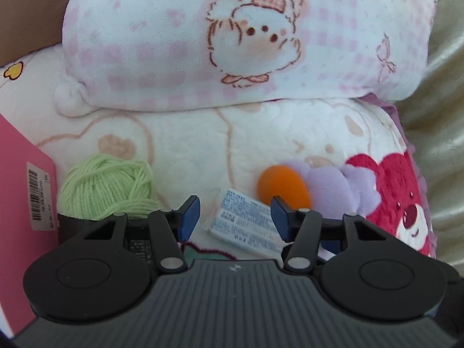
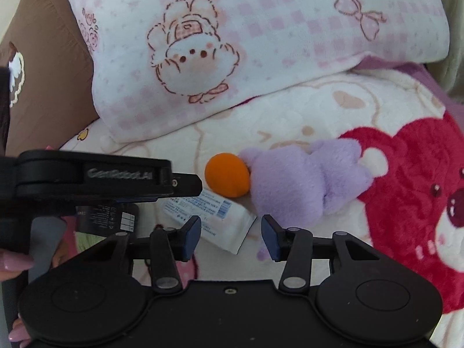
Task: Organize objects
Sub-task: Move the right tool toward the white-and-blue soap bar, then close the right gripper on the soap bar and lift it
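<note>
The flat white wet-wipe packet with blue print [image 1: 246,220] lies on the cream plush blanket [image 1: 203,145], right between both grippers' fingers, its long axis slanting from far left to near right. The left gripper [image 1: 235,213] brackets it, jaws narrowed, not pressing. The right gripper [image 2: 231,236], also narrowed, holds nothing; the packet's near corner sits in its gap. Just beyond: a purple plush flower with an orange centre [image 2: 293,177]. Far left, a green yarn ball [image 1: 107,185] apparently sits in a dark cup [image 1: 69,227].
</note>
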